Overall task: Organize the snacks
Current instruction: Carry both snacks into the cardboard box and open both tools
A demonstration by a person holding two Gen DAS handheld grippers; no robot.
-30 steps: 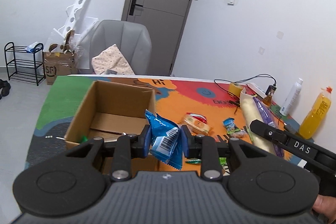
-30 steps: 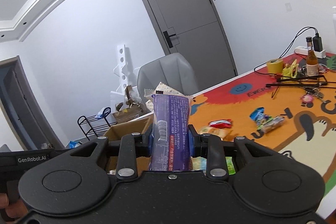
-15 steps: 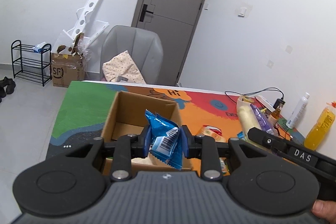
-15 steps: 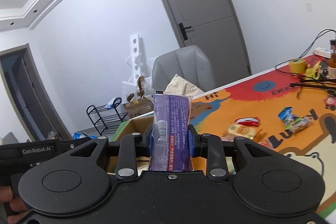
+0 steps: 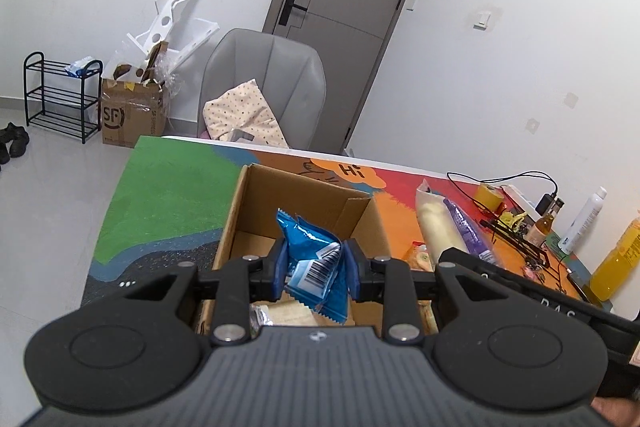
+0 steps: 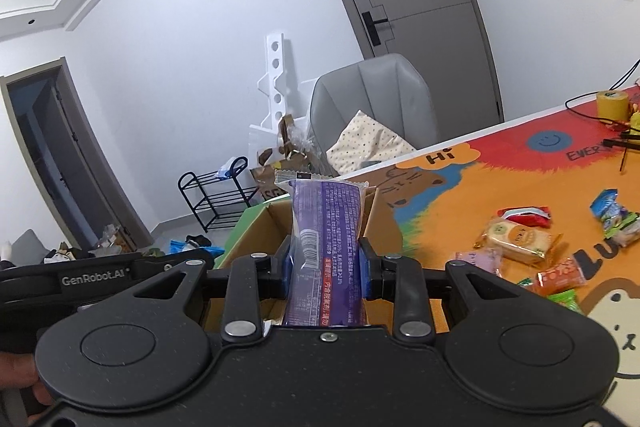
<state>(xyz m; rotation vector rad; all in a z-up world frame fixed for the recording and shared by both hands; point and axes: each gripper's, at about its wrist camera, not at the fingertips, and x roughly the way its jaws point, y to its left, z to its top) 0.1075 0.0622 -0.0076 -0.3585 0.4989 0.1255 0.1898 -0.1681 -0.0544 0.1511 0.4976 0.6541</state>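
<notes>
My left gripper (image 5: 316, 273) is shut on a blue snack packet (image 5: 314, 259) and holds it over the open cardboard box (image 5: 288, 187). A pale wrapped snack (image 5: 280, 313) lies in the box below. My right gripper (image 6: 325, 269) is shut on a long purple snack pack (image 6: 326, 251), held upright over the same box (image 6: 256, 235). That pack also shows in the left wrist view (image 5: 444, 227), to the right of the box. Several loose snacks (image 6: 516, 237) lie on the colourful table mat (image 6: 460, 203).
A grey chair (image 5: 264, 87) with a cushion stands behind the table. Bottles (image 5: 612, 263), a yellow tape roll (image 5: 490, 195) and cables lie at the table's far right. A shoe rack (image 5: 60, 95) and an SF carton (image 5: 128, 115) stand on the floor at left.
Both grippers have moved left toward the box, keeping their packets. The box now sits directly under both grippers.
</notes>
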